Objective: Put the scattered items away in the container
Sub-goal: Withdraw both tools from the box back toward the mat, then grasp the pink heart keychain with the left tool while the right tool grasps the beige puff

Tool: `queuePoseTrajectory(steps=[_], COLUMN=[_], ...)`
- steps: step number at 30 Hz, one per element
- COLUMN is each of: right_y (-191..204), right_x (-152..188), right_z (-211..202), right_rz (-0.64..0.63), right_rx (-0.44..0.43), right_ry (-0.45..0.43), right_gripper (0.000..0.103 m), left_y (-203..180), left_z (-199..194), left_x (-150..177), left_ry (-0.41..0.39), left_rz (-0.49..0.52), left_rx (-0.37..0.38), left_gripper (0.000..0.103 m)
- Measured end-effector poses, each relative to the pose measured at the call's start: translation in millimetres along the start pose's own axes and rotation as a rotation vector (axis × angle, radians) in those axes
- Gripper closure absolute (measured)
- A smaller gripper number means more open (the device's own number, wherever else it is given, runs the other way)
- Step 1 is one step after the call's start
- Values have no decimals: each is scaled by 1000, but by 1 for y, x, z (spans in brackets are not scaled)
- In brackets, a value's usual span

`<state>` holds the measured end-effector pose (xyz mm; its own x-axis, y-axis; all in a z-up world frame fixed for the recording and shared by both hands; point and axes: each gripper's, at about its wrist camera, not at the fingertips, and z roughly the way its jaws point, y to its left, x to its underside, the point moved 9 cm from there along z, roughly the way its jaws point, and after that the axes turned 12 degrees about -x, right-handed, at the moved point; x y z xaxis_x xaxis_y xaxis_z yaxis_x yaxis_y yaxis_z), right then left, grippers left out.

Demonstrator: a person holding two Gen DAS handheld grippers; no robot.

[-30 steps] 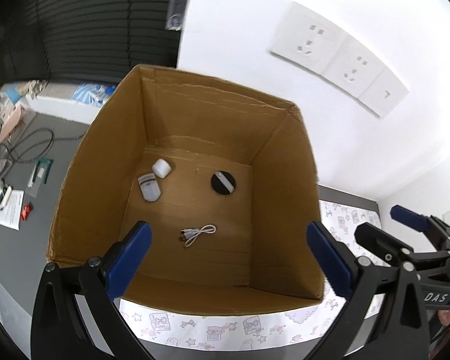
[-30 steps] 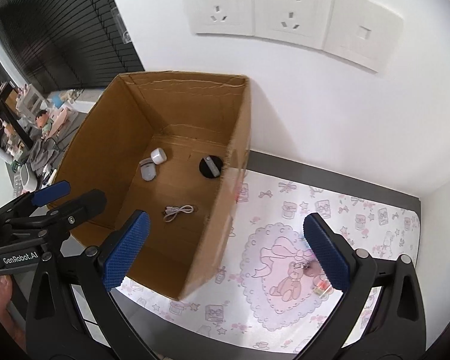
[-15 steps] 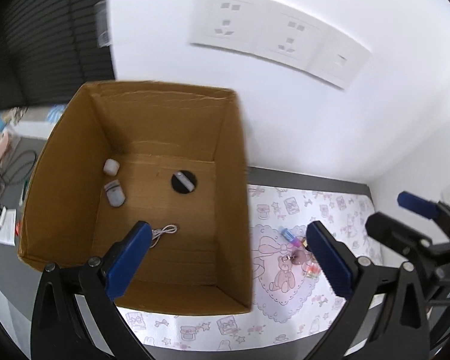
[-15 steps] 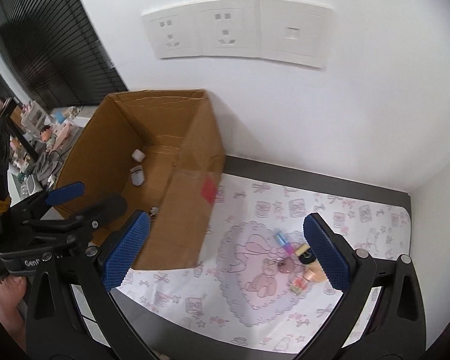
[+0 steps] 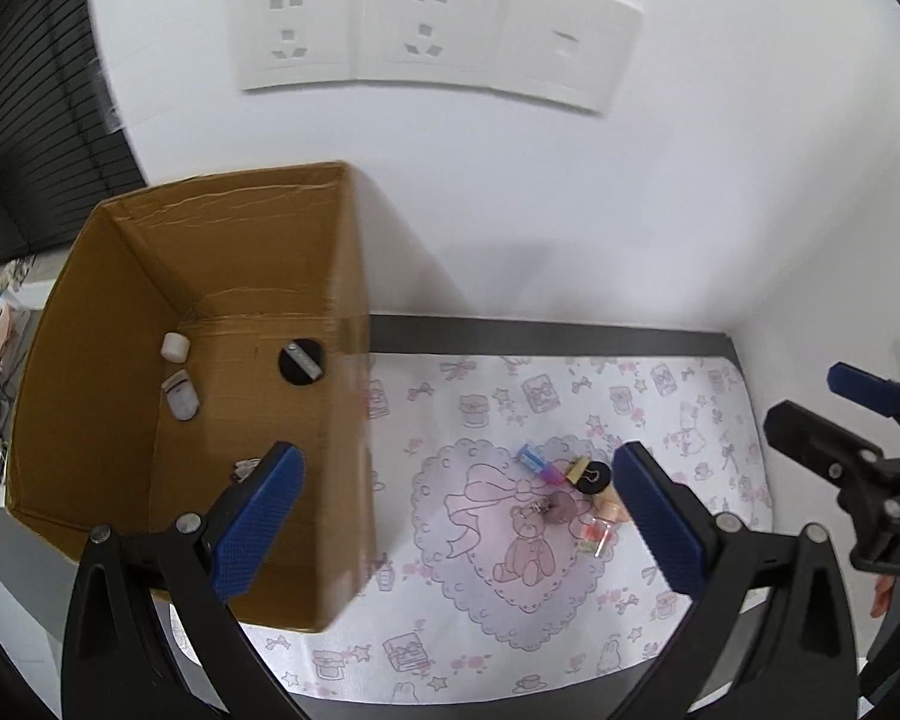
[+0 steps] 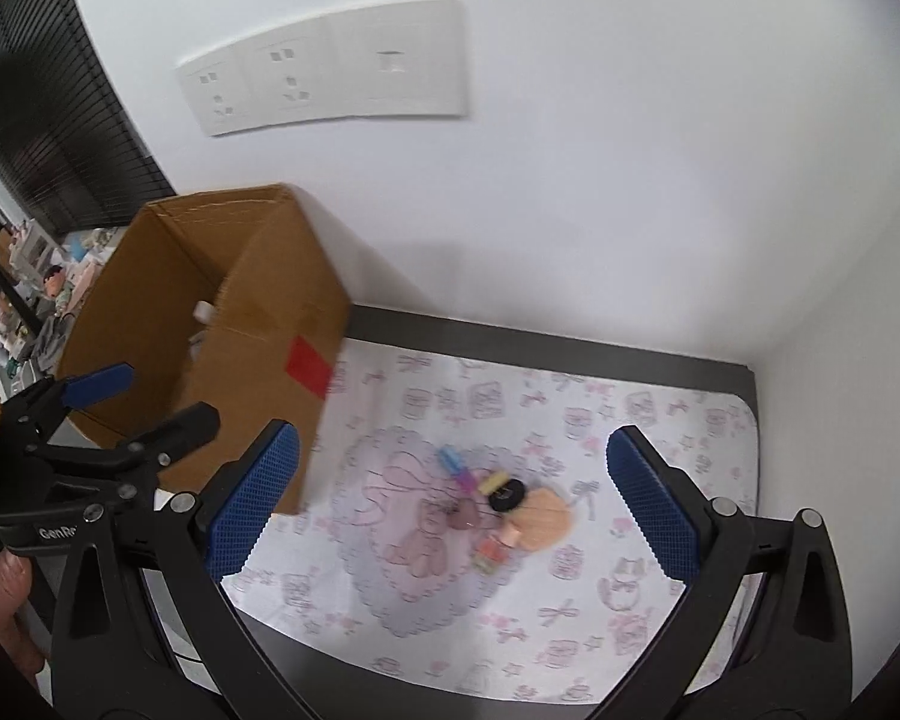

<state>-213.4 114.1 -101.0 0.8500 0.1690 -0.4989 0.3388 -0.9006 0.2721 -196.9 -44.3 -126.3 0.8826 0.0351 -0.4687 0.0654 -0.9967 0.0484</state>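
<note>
Both tools swing off the box

Left tool [image 5: 456, 510] and right tool [image 6: 447, 507], jaws spread and empty, now face the items [image 6: 501, 501] heaped on the mat [image 5: 570, 408]; the box [image 5: 150, 276] has slid leftward in both views

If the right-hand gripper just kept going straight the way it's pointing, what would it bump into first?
Probably the cluster of small items lying on the patterned mat. The right gripper is open and empty, with nothing between its fingers and that pile. Depth is hard to judge, so it might touch the mat just beside them.
</note>
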Motion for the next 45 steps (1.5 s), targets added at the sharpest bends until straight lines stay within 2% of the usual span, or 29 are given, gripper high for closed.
queuePoseTrajectory(steps=[8,15,24,32,38,40,43,45], right_y=[-47,-77,-105,-126,-135,-137,-139,-140], right_x=[19,41,66,95,119,127,130,132], right_z=[1,18,54,90,113,122,129,135], right_rz=[52,62,40,78,82,93,92,92], right_rx=[6,-6,-41,-93,-114,-127,-131,-139], right_ry=[26,74,141,244,324,359,375,390], right_gripper=[0,0,0,8,22,31,32,38], left_y=[-42,-76,-103,-119,-127,-130,-133,-136], left_z=[7,33,86,121,147,157,166,173], left_x=[7,32,67,91,106,110,115,117], left_ry=[-1,62,154,229,294,312,332,343], left_rz=[42,70,52,56,55,59,66,74], left_rx=[-15,-24,-13,-10,1,3,6,11], left_gripper=[0,0,1,2,19,20,21,26])
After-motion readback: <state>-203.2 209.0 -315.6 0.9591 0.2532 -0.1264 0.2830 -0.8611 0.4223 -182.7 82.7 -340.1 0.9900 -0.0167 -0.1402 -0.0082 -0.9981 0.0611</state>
